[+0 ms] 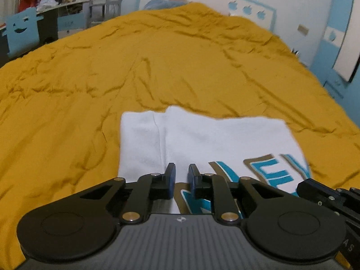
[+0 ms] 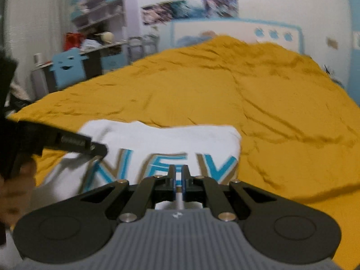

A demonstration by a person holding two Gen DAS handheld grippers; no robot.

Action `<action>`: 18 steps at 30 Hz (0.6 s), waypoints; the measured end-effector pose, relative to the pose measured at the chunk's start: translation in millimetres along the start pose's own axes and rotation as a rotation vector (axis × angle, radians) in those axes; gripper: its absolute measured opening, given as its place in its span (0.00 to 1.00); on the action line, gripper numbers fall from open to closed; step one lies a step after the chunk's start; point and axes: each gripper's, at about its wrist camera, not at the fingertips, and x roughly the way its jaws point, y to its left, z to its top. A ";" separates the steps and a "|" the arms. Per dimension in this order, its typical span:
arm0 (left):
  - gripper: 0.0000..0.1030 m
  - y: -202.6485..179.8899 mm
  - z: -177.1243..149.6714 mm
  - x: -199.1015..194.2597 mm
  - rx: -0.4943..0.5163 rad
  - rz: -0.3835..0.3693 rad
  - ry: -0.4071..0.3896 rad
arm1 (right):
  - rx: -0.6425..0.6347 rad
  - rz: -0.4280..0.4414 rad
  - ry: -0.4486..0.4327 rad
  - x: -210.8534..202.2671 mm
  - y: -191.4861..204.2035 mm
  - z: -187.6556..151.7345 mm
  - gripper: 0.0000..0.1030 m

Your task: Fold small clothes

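A white shirt (image 1: 202, 139) with blue and tan letters lies folded into a rough rectangle on the mustard bedspread (image 1: 112, 78). My left gripper (image 1: 181, 168) hovers over the shirt's near edge, jaws a little apart with nothing between them. Its black body (image 2: 96, 148) shows blurred at the shirt's left side in the right wrist view. There the shirt (image 2: 168, 139) shows its letters, and my right gripper (image 2: 179, 168) is shut and empty above the shirt's near edge. Part of the right gripper (image 1: 315, 189) enters the left wrist view at the right.
The wrinkled bedspread (image 2: 258, 101) stretches far beyond the shirt on all sides. A white and blue headboard (image 1: 202, 2) stands at the far end. At the back left are a blue chair (image 1: 21, 31), a cluttered desk (image 1: 56, 6) and shelves (image 2: 99, 6). A person's hand (image 2: 15, 184) holds the left gripper.
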 end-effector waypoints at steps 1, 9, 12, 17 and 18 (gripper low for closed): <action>0.19 -0.9 -1.9 3.4 0.000 0.009 0.006 | 0.021 -0.009 0.017 5.9 -3.4 -2.0 0.00; 0.18 -0.1 8.3 6.0 0.001 0.026 0.054 | 0.076 -0.012 0.011 11.2 -13.5 -3.8 0.06; 0.20 5.4 20.4 -7.2 -0.010 -0.010 0.081 | 0.128 0.023 -0.018 -4.3 -31.7 -1.3 0.29; 0.41 27.1 32.0 -43.3 0.051 -0.024 0.054 | 0.238 0.134 0.022 -23.1 -76.6 -0.3 0.49; 0.47 33.5 33.1 -47.6 0.069 -0.041 0.066 | 0.279 0.159 0.048 -24.0 -87.0 -2.7 0.51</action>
